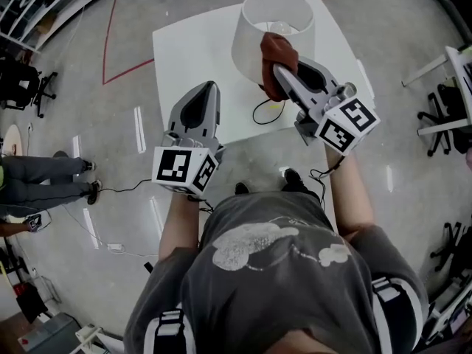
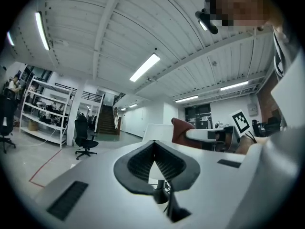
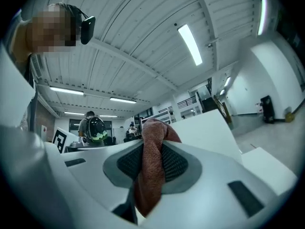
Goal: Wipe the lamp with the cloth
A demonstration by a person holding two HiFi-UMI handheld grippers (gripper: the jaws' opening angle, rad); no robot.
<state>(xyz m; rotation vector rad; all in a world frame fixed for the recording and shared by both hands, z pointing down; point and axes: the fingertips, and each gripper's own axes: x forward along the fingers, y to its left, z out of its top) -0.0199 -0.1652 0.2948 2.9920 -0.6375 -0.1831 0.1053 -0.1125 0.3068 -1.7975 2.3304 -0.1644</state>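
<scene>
We log: white square table (image 1: 188,57) on grey floor (image 1: 88,124) | white lamp (image 1: 258,39) stands on it | black cord (image 1: 264,112) looped near front edge

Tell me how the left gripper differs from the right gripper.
The left gripper is shut on nothing; the right gripper is shut on the cloth. The left hangs short of the lamp; the right has the cloth at its shade. Both carry marker cubes.

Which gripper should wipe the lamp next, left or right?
Right, probably. The right gripper is shut on the cloth, which appears to lie against the lampshade. The left gripper is shut on nothing and sits short of the lampshade, at the table's near edge.
</scene>
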